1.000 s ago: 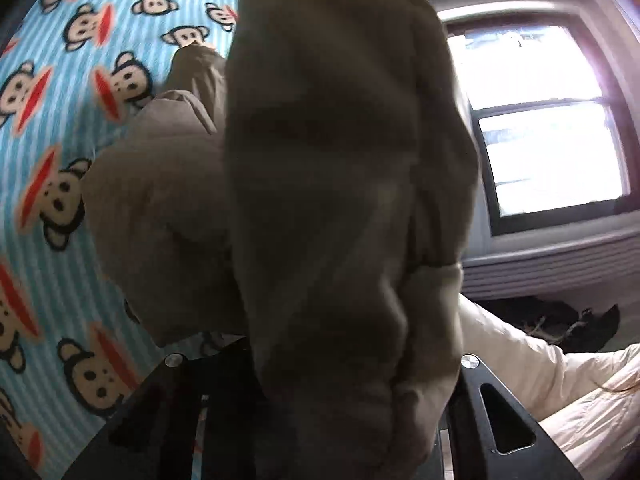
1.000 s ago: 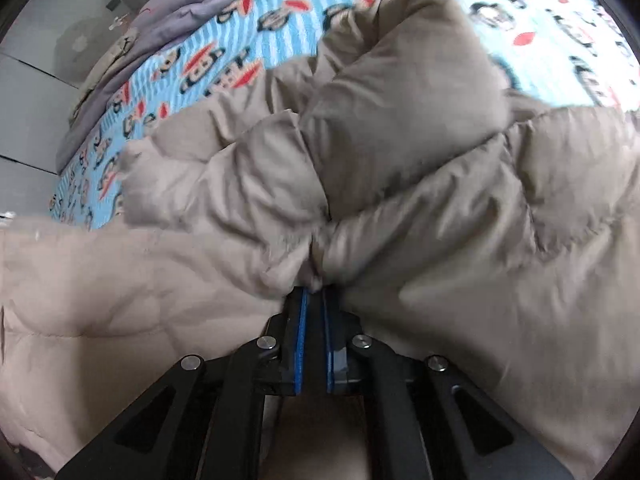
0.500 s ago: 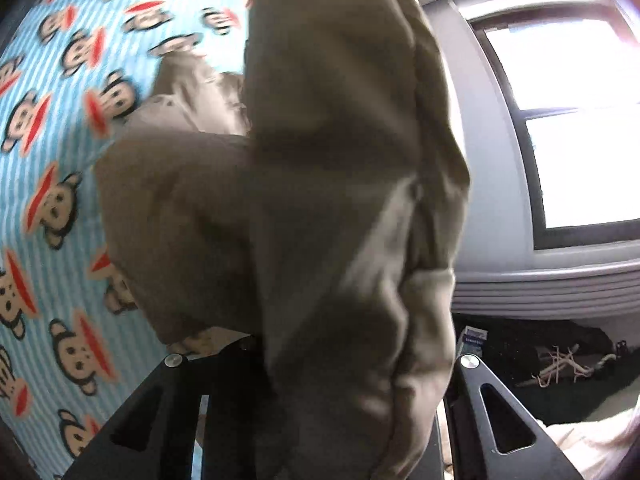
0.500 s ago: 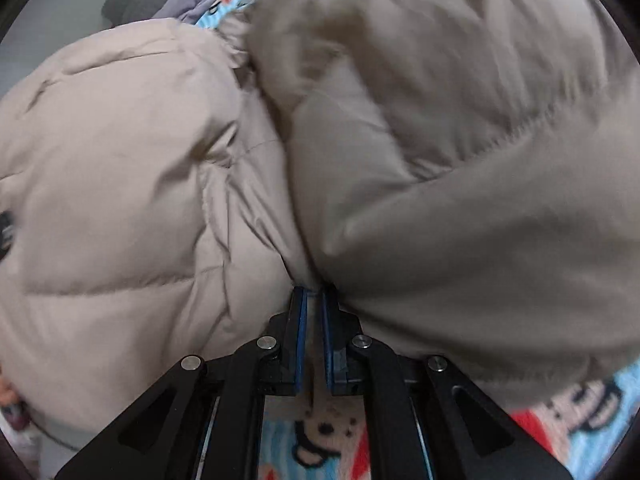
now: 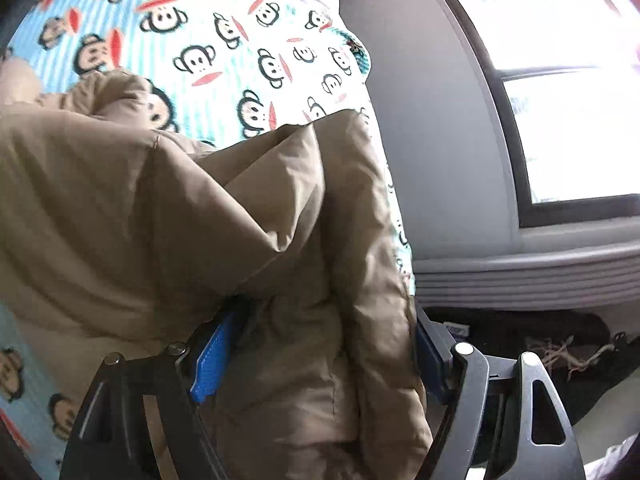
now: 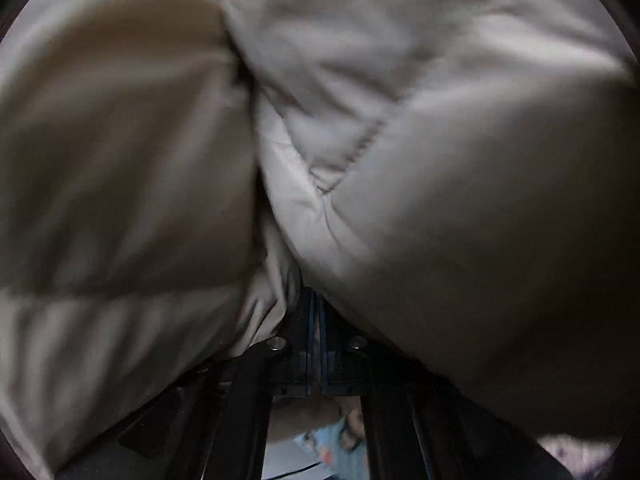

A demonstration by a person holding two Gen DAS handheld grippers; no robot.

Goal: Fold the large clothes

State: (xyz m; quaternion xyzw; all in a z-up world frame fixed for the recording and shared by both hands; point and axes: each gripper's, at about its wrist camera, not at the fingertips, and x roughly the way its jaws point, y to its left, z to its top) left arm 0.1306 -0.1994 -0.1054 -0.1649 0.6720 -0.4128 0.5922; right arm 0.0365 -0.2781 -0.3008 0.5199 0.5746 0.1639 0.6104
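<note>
The bed [image 5: 224, 56] has a blue monkey sheet with no words. The tan puffy coat [image 5: 120, 216] lies on it, at 9 o'clock. The left gripper [image 5: 320, 356] fingers are opening with coat between them. The right gripper [image 6: 316, 320] fingers pinch the coat.

One puffy beige jacket [image 5: 168, 216] lies on one bed sheet [image 5: 240, 40] printed with many cartoon monkey faces, too many and too cut off at the edges to count exactly. Two grippers show, one per view: the left gripper [image 5: 320, 356] and the right gripper [image 6: 316, 320], each with two blue-lined jaws. One window [image 5: 568, 92] stands beside the bed, split into two bright panes.
</note>
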